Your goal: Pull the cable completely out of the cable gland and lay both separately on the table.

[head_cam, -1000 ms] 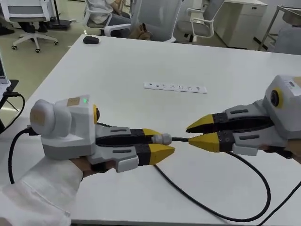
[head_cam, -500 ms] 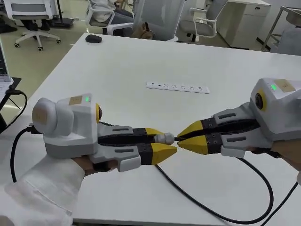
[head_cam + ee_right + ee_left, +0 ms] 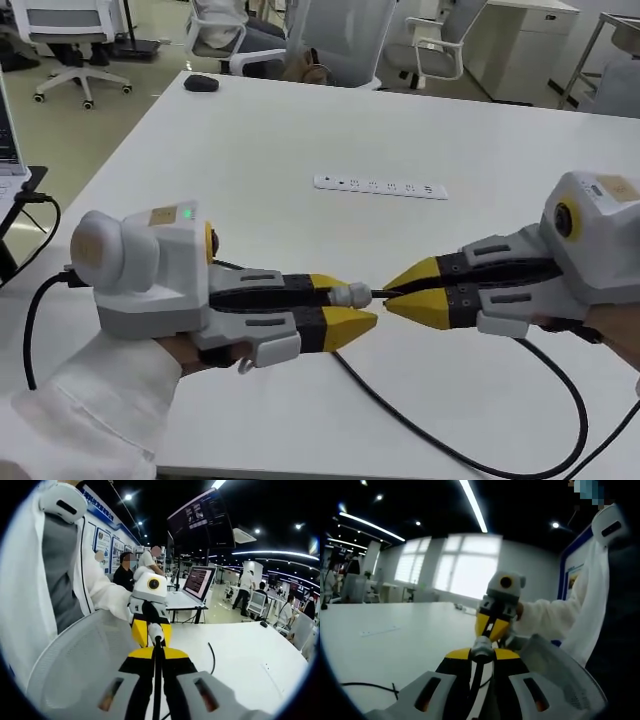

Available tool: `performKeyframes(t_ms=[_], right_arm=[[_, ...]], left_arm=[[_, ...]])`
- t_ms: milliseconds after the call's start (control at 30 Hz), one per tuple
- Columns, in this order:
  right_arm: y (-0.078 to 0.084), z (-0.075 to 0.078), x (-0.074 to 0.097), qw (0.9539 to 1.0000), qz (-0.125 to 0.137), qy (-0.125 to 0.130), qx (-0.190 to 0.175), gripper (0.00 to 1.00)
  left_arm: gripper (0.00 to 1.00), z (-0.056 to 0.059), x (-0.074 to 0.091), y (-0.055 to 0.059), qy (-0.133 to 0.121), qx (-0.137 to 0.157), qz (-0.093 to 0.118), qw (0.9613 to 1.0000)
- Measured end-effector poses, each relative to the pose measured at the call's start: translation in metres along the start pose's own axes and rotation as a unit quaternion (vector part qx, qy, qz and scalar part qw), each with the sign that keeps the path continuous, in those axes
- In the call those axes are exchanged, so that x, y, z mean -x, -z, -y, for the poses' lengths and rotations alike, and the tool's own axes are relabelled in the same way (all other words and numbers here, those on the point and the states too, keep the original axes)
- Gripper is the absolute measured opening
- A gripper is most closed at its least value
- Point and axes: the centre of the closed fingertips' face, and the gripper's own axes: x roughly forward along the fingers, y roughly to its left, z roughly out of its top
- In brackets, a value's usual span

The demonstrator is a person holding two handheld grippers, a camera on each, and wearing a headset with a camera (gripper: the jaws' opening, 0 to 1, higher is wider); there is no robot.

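Gland (image 3: pixel 351 295) (one) is clamped in left gripper (image 3: pixel 357 301) jaws; one cable (image 3: pixel 157 680) in right gripper (image 3: pixel 389 298) jaws, end hidden.

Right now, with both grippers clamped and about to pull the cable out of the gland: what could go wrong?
1. The left gripper holds the cable gland at its fingertips; a hard pull may twist it free.
2. The right gripper pinches the cable right beside the gland, so fingers could collide.
3. Slack loops near the table edge and may snag.
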Motion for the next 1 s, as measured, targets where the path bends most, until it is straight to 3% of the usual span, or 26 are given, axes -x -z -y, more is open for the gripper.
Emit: performKeyframes(t_ms=[200,633,1000], right_arm=[[0.008,0.001,0.010,0.9999,0.006,0.008,-0.013,0.03],[0.050,0.006,0.043,0.9976,-0.017,0.049,-0.046,0.03],[0.066,0.006,0.049,0.9954,-0.023,0.064,-0.067,0.03]], left_arm=[[0.17,0.000,0.000,0.002,-0.001,-0.002,-0.005,1.0000],[0.17,-0.003,0.002,0.001,-0.006,0.002,-0.001,1.0000],[0.17,-0.004,0.001,0.000,-0.009,0.008,0.000,0.9999]])
